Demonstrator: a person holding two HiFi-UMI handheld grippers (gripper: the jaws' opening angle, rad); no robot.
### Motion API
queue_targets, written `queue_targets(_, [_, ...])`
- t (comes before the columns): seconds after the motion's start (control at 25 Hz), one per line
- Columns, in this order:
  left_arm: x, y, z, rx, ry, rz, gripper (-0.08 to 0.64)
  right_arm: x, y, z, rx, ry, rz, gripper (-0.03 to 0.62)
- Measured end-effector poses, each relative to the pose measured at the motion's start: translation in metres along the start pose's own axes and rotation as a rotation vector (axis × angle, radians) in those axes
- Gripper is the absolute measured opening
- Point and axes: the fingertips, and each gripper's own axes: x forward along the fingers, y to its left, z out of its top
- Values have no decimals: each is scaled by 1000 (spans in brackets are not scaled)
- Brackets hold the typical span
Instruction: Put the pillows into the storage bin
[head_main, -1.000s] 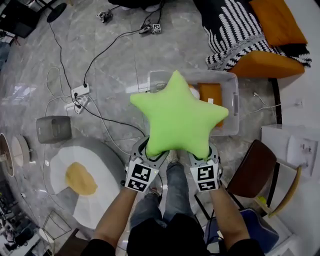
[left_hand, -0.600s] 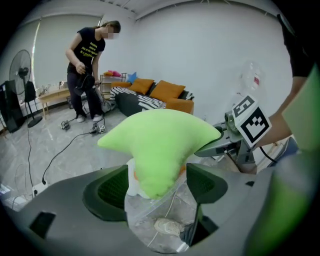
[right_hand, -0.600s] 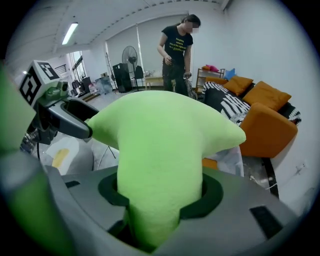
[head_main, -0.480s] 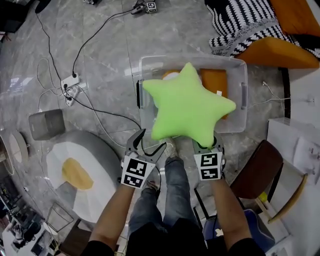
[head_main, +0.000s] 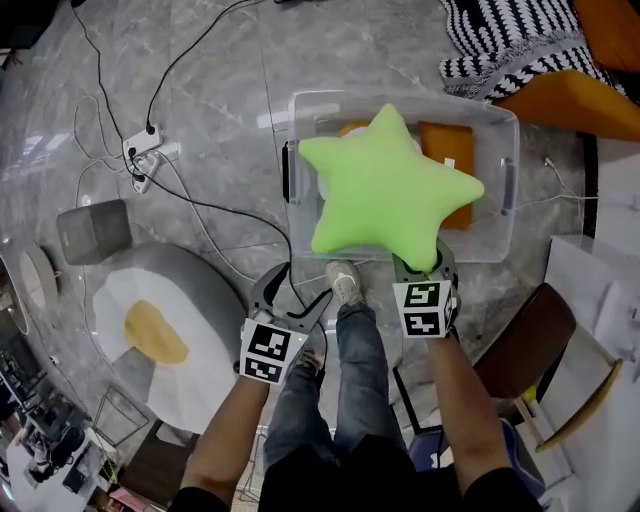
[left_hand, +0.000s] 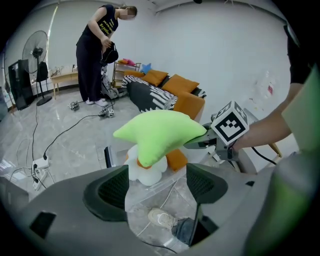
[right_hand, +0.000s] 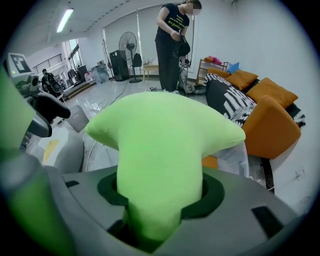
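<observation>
Lying in the storage bin (head_main: 497, 120): an orange pillow (head_main: 446, 150), a white pillow (left_hand: 145, 172).

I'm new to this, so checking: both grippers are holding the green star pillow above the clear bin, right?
Only the right gripper holds the green star pillow above the clear bin. The left gripper view shows the left gripper empty; its jaws have just been opening, nothing between them.

The star pillow (head_main: 385, 190) is matt green plush cloth; the storage bin (head_main: 330, 97), clear glossy plastic; the floor (head_main: 220, 110), polished reflective grey stone-look tile.
</observation>
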Motion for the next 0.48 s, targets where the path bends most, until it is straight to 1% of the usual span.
queue_targets(0.04, [0, 0, -2, -4, 2, 0, 375, 4, -1, 1, -6, 7, -6, 262])
queue_targets(0.12, [0, 1, -6, -12, 2, 0, 375, 13, -5, -2, -21, 46, -32, 314])
queue_targets(0.16, [-1, 2, -7, -19, 0, 1, 376, 18, -6, -5, -32, 81, -47, 327])
queue_targets(0.24, [-2, 3, -9, -33, -2, 4, 374, 28, -8, -21, -61, 190, -80, 337])
queue_targets(0.32, [-4, 3, -10, -41, -4, 4, 374, 37, -12, -38, -131, 284, -131, 360])
queue_targets(0.36, [-5, 3, -11, -43, -4, 3, 375, 38, -14, -41, -186, 298, -155, 379])
queue_targets(0.4, [-6, 2, -12, -43, -5, 0, 376, 37, -16, -40, -237, 284, -176, 380])
queue_targets(0.48, [-9, 2, -15, -39, -8, -5, 375, 29, -20, -23, -290, 207, -223, 377])
